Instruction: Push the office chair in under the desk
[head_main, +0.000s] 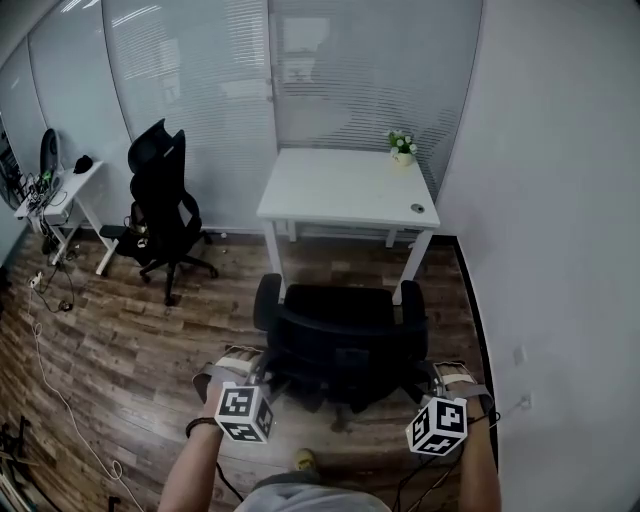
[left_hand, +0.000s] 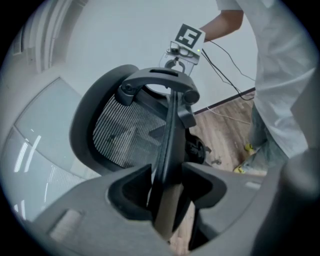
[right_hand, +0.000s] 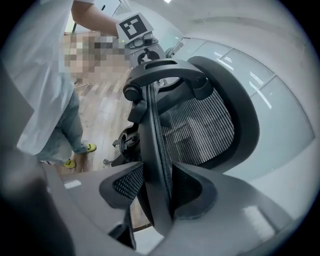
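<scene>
Left claw (left_hand: 167, 175) and right claw (right_hand: 157, 175) pinch office chair (head_main: 335, 320) backrest edges.

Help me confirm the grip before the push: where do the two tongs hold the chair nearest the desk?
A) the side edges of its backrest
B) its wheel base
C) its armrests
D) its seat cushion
A: in each gripper view the edge of the office chair backrest runs between the jaws of the left tongs and the right tongs, which are closed on it.
</scene>
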